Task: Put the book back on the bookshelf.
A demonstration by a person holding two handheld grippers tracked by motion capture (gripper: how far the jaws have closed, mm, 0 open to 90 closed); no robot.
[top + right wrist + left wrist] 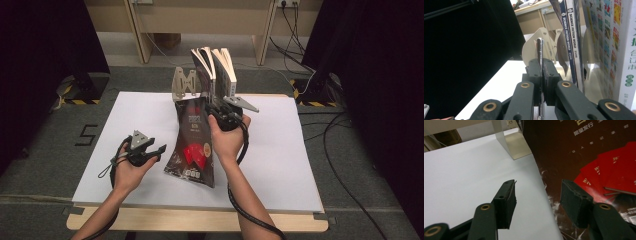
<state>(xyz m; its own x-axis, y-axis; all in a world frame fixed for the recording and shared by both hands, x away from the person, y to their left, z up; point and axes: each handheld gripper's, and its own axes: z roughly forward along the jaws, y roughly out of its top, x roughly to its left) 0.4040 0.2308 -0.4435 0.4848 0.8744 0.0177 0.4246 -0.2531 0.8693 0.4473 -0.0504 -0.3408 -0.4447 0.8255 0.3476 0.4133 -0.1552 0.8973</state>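
A dark brown magazine (192,145) with red fan-shaped cards on its cover is held tilted above the white table top (125,145), its lower edge near the table. My right gripper (220,114) is shut on its upper right edge; in the right gripper view the thin edge (539,50) stands clamped between the jaws. My left gripper (157,150) is open just left of the magazine's lower part, with nothing between its fingers (505,202). The cover (584,155) shows close by on the right in the left gripper view.
A metal bookend (184,84) stands at the table's back middle with upright books (215,70) beside it. In the right gripper view those books (571,37) rise just right of the jaws. A wooden desk stands behind the table.
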